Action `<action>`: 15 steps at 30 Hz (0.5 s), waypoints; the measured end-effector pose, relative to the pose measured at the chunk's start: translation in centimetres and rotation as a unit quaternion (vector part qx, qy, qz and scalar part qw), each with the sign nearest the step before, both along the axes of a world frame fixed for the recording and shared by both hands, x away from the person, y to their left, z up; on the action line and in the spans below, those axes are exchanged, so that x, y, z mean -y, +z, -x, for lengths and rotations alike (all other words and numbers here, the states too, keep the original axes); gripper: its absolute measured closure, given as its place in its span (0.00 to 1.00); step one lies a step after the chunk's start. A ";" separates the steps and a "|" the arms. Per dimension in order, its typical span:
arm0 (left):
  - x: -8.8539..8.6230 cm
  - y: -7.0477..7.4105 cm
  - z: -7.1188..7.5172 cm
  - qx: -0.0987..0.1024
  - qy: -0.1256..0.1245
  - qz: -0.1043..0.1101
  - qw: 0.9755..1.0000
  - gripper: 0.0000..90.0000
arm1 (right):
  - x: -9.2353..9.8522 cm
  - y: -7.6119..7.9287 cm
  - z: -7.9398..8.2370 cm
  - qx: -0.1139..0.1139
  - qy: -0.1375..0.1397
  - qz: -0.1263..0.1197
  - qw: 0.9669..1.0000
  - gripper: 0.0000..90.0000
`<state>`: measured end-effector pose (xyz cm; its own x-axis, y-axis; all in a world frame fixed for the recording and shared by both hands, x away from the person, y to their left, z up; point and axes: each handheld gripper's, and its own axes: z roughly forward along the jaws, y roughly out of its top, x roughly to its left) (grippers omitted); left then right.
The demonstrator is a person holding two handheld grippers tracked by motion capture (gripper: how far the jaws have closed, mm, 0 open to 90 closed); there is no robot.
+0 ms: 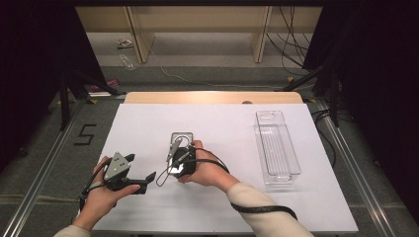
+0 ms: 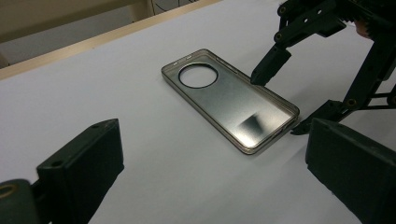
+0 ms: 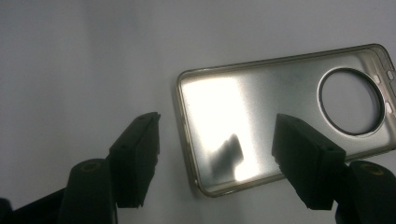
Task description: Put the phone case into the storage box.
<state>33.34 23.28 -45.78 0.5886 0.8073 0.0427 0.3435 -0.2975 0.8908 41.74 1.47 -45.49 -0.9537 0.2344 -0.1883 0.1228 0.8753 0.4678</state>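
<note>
The phone case (image 1: 182,138) lies flat, inner side up, on the white table (image 1: 148,128), a little left of the middle, with its long axis running from near to far and the round camera hole at the far end. The right gripper (image 1: 174,153) is clearly the nearer of the 2: it hangs over the near end of the case, and in the left gripper view 1 of its fingertips (image 2: 261,74) stands above the case's right long edge while the other is low at the near right corner. Its jaws are spread, with that corner between them, but the pads do not press on anything; the case rests on the table by itself. In the right gripper view the case (image 3: 285,116) runs from the jaws toward the upper right, so the grip line crosses the near short end at an angle. The left gripper (image 1: 150,177) is to the left and nearer to the person, apart from the case, its jaws also spread and empty. A clear plastic tray (image 1: 276,143) stands well apart at the right.
</note>
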 end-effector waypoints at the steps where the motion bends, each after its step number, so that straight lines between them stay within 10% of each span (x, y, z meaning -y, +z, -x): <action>1: 0.0 0.0 0.0 -0.001 -0.001 -0.001 1.000 0.04 | 0.0 0.0 0.0 0.001 0.001 0.002 1.000 0.37; 15: 0.0 0.0 0.0 -0.001 -0.001 -0.001 1.000 0.04 | -0.6 -0.1 -0.1 0.010 0.012 0.038 0.999 0.40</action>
